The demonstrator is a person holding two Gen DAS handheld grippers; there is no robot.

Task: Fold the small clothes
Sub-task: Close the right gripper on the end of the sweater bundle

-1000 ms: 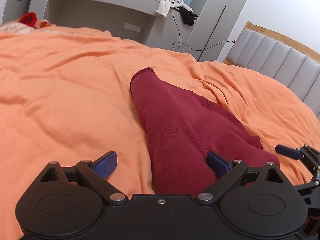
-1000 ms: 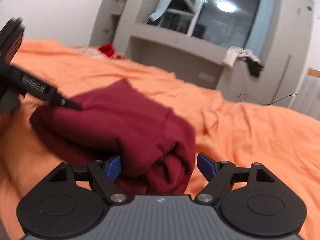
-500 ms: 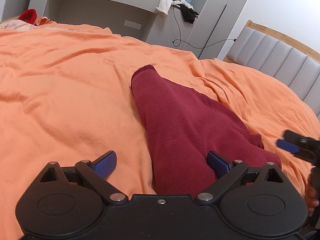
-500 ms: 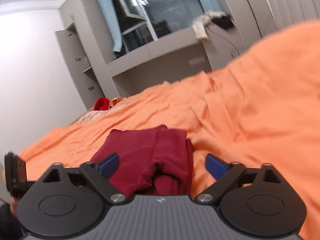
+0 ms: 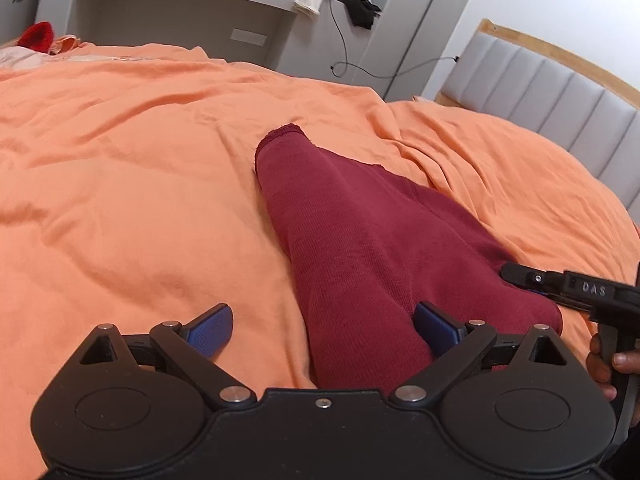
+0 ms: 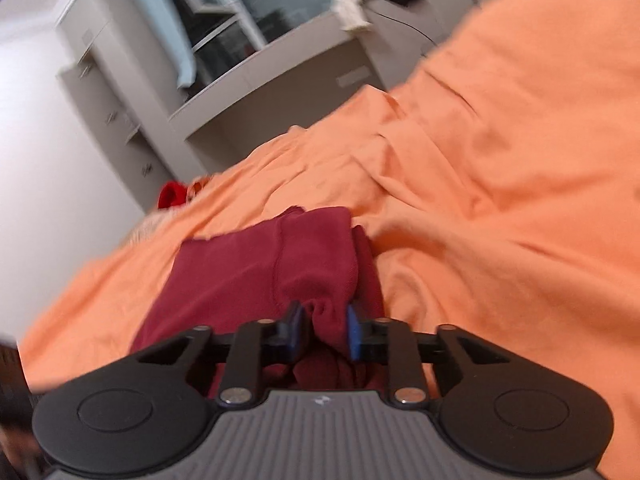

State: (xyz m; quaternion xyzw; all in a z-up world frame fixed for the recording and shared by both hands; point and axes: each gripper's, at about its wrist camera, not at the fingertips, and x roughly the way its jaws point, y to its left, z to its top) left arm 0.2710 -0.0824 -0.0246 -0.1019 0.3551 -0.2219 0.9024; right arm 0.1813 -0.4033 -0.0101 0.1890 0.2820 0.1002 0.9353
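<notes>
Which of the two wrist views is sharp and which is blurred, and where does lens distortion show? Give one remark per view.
Left wrist view: sharp, evenly lit; the knit of the maroon garment reads clearly, and the fisheye bends the headboard. Right wrist view: motion-blurred and tilted; the window smears, though the right gripper, pinching a fold of the garment, stays fairly crisp.

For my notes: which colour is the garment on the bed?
Dark red garment, plain; clearest in the left wrist view.

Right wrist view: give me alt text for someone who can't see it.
The right gripper has just been closing and now pinches a bunched fold of the dark red garment, which lies on an orange bedsheet. Behind, blurred, are grey cabinets and a window.
</notes>
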